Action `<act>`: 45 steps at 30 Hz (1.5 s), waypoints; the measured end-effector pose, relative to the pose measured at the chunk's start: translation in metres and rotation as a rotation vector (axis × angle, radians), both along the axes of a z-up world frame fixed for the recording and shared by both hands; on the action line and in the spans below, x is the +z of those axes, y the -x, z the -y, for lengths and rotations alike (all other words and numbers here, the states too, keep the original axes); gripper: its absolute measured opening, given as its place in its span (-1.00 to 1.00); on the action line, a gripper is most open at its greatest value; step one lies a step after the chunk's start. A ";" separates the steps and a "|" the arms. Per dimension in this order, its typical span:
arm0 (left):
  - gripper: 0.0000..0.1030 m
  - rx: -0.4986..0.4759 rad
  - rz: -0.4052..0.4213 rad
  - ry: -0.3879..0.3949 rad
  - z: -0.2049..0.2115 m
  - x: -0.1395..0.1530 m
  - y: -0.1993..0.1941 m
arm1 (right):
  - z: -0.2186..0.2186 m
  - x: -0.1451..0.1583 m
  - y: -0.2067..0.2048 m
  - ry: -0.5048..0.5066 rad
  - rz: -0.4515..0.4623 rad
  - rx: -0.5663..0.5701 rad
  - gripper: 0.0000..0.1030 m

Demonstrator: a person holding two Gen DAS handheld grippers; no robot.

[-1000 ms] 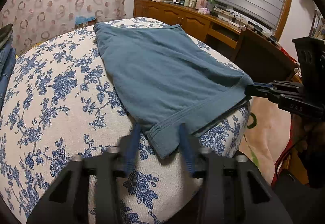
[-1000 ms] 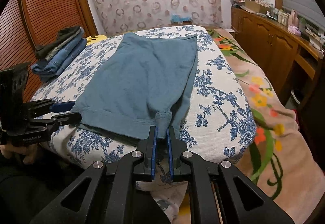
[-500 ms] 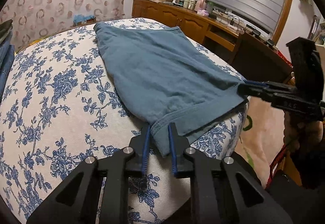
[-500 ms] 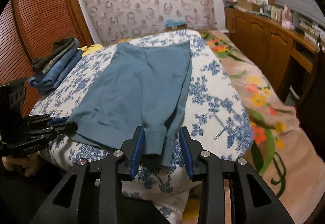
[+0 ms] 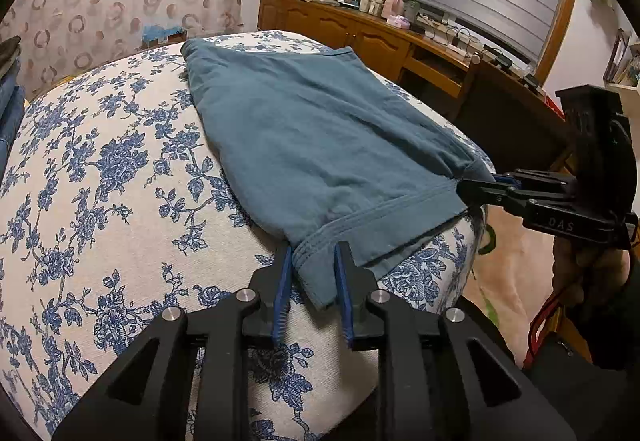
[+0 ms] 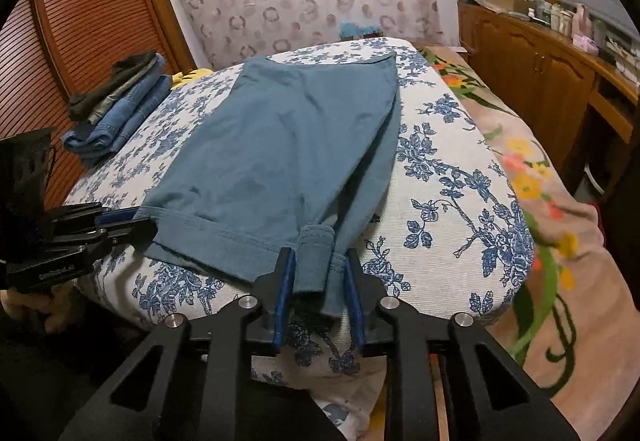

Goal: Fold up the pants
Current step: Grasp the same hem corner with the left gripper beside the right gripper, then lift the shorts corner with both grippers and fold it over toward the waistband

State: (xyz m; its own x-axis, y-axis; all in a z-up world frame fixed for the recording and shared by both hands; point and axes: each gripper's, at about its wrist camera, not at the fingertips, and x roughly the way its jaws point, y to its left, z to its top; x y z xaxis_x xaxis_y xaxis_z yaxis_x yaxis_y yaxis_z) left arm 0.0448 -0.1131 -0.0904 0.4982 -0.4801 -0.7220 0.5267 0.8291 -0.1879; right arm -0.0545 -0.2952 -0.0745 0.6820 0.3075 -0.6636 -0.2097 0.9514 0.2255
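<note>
The teal pants (image 6: 280,145) are laid flat along the floral bed (image 6: 452,177), hem end at the near edge. The left gripper (image 5: 310,281) is set with jaws spread around one hem corner, fabric between them but not clamped, and the right gripper (image 6: 318,277) likewise straddles the other bunched corner, so both corners could be pinched and carried toward the waistband for a fold

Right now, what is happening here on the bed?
A person with tongs in each hand is folding teal pants that lie flat on a blue-flowered bedspread. The left tongs and the right tongs each sit at a corner of the near hem, with the cloth between their open fingers. Neither has clamped yet. Folded jeans wait at the far left.
</note>
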 end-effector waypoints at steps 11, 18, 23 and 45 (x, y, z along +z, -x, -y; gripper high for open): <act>-0.79 -0.007 0.054 0.021 -0.002 0.020 0.005 | 0.000 0.012 0.002 -0.033 0.062 0.012 -0.71; -0.80 0.026 0.198 0.117 -0.032 0.087 0.017 | -0.007 0.061 0.007 -0.057 0.199 0.056 -0.71; -0.80 0.067 0.300 0.134 -0.056 0.128 0.027 | -0.020 0.101 0.017 -0.072 0.315 0.119 -0.71; -0.80 0.186 0.177 0.097 -0.100 0.068 -0.021 | -0.071 0.069 -0.072 -0.094 0.162 0.259 -0.71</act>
